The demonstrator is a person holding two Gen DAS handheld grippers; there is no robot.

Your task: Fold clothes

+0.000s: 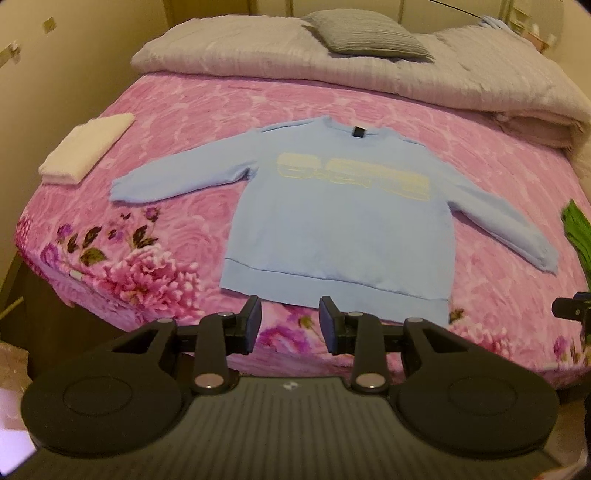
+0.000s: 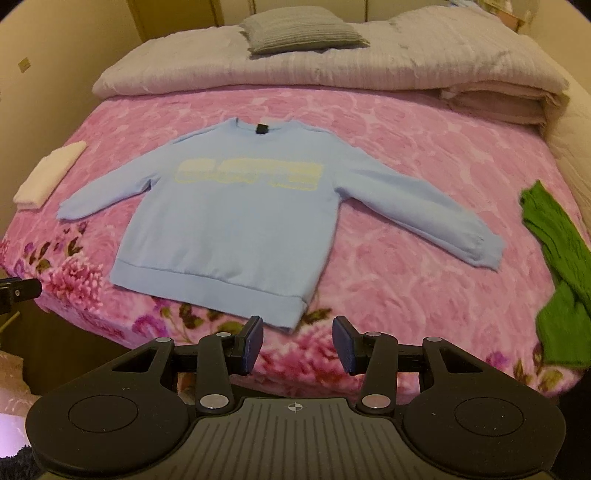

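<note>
Both your left gripper [image 1: 290, 325] and right gripper [image 2: 297, 345] hang spread, empty, off the pink floral bedspread's [image 2: 388, 266] near edge; snatch the light-blue sweatshirt's [image 2: 236, 221] hem unevenly and it drags crooked.

Your left gripper [image 1: 290, 325] hangs open and empty just short of the blue sweatshirt [image 1: 340, 229], spread flat on the pink blanket [image 1: 192, 110].

Both your wrist cameras look steeply down and forward from the foot of the bed [image 1: 177, 110], each past its own jaws. The left view sits further left, the right further right. Both share the spread blue sweatshirt [image 1: 332, 229], the folded white cloth [image 2: 48, 173] and the pillows [image 2: 303, 29].
</note>
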